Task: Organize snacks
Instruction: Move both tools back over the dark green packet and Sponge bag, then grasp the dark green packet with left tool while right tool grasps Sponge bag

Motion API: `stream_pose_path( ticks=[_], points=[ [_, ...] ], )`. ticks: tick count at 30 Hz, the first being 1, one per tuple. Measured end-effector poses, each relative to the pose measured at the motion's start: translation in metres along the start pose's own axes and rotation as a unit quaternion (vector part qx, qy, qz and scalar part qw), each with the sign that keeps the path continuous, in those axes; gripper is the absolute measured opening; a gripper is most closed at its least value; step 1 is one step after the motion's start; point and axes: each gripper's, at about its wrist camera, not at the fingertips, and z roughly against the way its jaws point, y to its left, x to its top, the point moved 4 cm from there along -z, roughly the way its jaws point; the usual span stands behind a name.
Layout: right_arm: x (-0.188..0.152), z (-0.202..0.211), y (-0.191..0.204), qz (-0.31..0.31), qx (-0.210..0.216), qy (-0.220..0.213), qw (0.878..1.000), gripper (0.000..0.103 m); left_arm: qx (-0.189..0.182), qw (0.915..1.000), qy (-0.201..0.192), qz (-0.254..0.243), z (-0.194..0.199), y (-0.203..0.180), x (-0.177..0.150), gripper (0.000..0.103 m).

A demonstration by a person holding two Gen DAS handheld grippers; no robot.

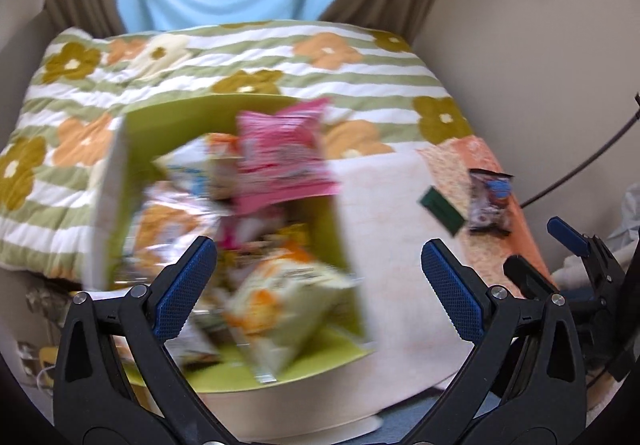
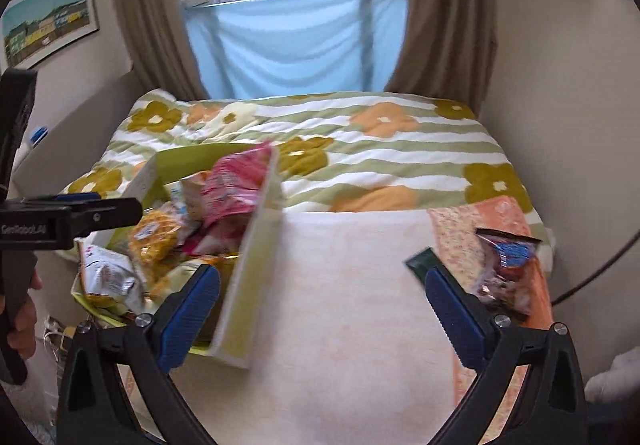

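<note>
Snack packets [image 1: 256, 229] in the green box [image 1: 132, 141] are motion-blurred; their labels are unreadable.

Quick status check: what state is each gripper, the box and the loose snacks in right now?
Left gripper: jaws open, empty.
Right gripper: jaws open, empty.
Green-lined white cardboard box: open, piled with snack bags.
Dark snack packet: outside box, on orange cloth.
Dark green bar: outside box, loose.

Green-and-white stripes, bright wrappers.
Striped quilt [image 2: 360, 149] with orange and olive flowers; lime-green box [image 1: 140, 133] lined white outside; pink snack bag [image 1: 280, 157]; pale cream towel [image 2: 340, 285]; orange patterned cloth [image 2: 480, 221]; light blue sheet [image 2: 288, 41] between brown curtains [image 2: 444, 25]; blue finger pads [image 1: 452, 285].
</note>
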Motion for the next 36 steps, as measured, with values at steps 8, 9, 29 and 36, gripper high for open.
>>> stream_pose_path(
  ticks=[8,9,29,36],
  points=[
    [-0.006,0.005,-0.117,-0.029,-0.062,0.019,0.997,0.102,-0.014,0.9993,0.035,0.000,-0.066,-0.101,0.007,0.102],
    [-0.006,0.005,-0.129,-0.032,-0.064,0.022,0.997,0.102,-0.015,0.9991,0.040,0.002,-0.076,-0.111,0.008,0.101],
    [-0.038,-0.106,-0.234,0.024,-0.113,0.086,0.990,0.102,0.033,0.9893,0.142,-0.002,-0.296,-0.201,-0.001,0.101],
    [-0.044,-0.119,-0.241,0.018,-0.113,0.102,0.988,0.102,0.056,0.9854,0.157,-0.036,-0.311,-0.199,-0.010,0.101]
  ],
)
